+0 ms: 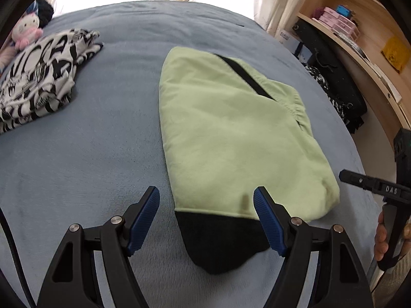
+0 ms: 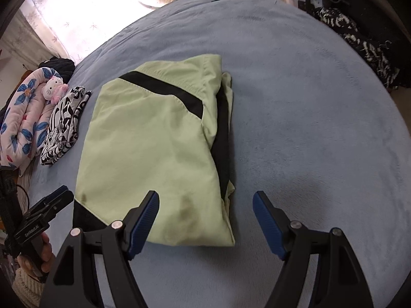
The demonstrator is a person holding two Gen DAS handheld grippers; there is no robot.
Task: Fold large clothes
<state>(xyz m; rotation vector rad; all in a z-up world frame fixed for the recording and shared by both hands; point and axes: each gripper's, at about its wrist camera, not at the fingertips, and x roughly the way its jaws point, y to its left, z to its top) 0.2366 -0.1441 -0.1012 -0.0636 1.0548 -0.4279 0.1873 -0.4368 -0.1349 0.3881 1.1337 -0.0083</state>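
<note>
Ahead of both spread, empty grippers, left gripper (image 1: 206, 220) and right gripper (image 2: 205, 222), the green garment (image 1: 231, 138) is laid lengthwise away; near corners are straddled about equally.

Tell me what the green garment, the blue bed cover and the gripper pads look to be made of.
Green garment: thin, smooth woven cloth, probably a light synthetic; matte, crisp creases, stitched seams, black panels.
Blue bed cover: soft fleece or plush by its look; fuzzy nap with brushed streaks.
Gripper pads: blue, ribbed, likely rubber or soft plastic, on black hard plastic fingers.
</note>
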